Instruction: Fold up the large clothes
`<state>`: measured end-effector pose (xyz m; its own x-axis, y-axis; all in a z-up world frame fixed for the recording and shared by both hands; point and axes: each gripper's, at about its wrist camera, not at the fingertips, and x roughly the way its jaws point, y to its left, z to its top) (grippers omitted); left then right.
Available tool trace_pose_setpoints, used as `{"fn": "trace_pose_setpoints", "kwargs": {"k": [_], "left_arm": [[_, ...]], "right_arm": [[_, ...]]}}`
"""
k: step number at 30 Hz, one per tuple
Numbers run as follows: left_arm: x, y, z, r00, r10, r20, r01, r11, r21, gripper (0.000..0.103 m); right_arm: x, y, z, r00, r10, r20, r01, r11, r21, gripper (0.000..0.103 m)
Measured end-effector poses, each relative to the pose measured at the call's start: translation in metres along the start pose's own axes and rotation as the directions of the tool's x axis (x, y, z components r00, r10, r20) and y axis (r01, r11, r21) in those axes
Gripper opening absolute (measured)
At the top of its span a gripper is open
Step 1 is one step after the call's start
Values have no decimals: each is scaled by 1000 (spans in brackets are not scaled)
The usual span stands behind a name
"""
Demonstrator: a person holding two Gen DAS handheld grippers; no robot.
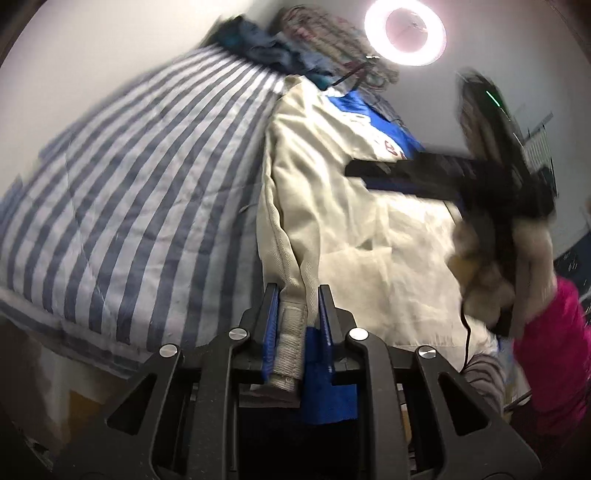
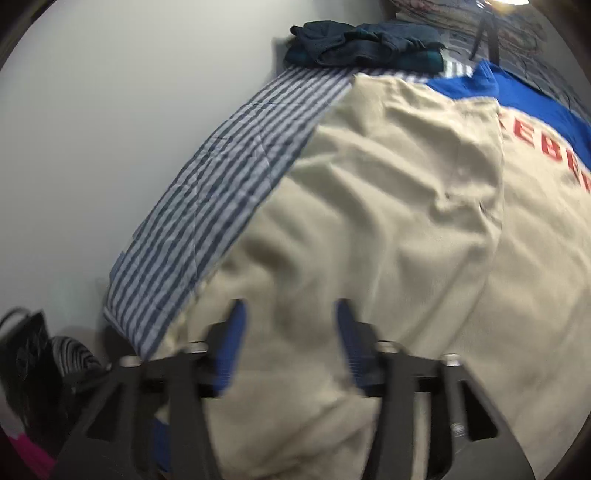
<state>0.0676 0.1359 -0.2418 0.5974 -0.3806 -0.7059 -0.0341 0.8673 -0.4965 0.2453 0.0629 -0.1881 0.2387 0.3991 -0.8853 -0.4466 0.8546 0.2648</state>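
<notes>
A large cream jacket with a blue panel and red letters lies spread on the striped bedding. My left gripper is shut on the jacket's ribbed cuff at its near edge, the blue pads pressing it from both sides. My right gripper stands open just above the cream cloth, with nothing pinched between its fingers. In the left wrist view the right gripper shows as a black bar over the jacket, held by a hand with a pink sleeve.
A pile of dark blue clothes sits at the far end of the bed. A ring light glows above it. A pale wall runs along the bed's left side. A black bag stands at the near left.
</notes>
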Motion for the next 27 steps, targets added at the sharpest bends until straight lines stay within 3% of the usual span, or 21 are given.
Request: {"fn": "trace_pose_setpoints", "kwargs": {"k": [4, 8, 13, 16, 17, 18, 19, 20, 21, 22, 23, 24, 25, 26, 27], "left_arm": [[-1, -18, 1, 999, 27, 18, -28, 996, 81, 18], [0, -32, -1, 999, 39, 28, -42, 990, 134, 18], [6, -45, -1, 998, 49, 33, -54, 985, 166, 17], [3, -43, -2, 998, 61, 33, -66, 986, 153, 18], [2, -40, -2, 997, 72, 34, -76, 987, 138, 19], [1, -38, -2, 996, 82, 35, -86, 989, 122, 28], [0, -35, -4, 996, 83, 30, -85, 990, 108, 49], [1, -31, -5, 997, 79, 21, -80, 993, 92, 61], [2, -28, -6, 997, 74, 10, -75, 994, 79, 69], [3, -27, -7, 998, 70, 4, -71, 995, 75, 69], [6, -25, -9, 998, 67, -7, -67, 995, 78, 68], [8, -27, -10, 998, 65, -18, -63, 994, 94, 49], [11, -29, -11, 997, 77, -28, -74, 991, 110, 21], [13, -33, -12, 994, 99, -38, -93, 986, 136, 13], [11, -37, -13, 994, 105, -25, -100, 983, 154, 12]], "right_arm": [[14, 10, 32, 999, -22, -30, 22, 1000, 3, 65], [41, 20, 44, 992, -43, -116, 45, 999, 9, 65], [70, 47, 39, 961, -210, -181, 193, 975, -107, 64], [85, 48, 32, 934, -291, -207, 267, 954, -139, 25], [87, 45, 30, 933, -292, -211, 270, 954, -128, 18], [86, 42, 28, 938, -283, -200, 265, 958, -114, 15], [84, 40, 26, 944, -269, -193, 254, 962, -99, 9], [81, 36, 25, 951, -244, -189, 234, 969, -75, 7], [78, 31, 24, 958, -220, -184, 215, 975, -49, 6], [74, 25, 23, 965, -194, -177, 193, 981, -23, 5], [70, 19, 23, 973, -162, -167, 166, 986, 7, 5], [65, 12, 22, 980, -127, -154, 135, 990, 42, 4], [60, 1, 21, 986, -93, -141, 105, 992, 76, 4], [55, -7, 20, 991, -56, -124, 70, 991, 114, 4], [51, -15, 21, 994, -26, -108, 42, 989, 143, 4]]}}
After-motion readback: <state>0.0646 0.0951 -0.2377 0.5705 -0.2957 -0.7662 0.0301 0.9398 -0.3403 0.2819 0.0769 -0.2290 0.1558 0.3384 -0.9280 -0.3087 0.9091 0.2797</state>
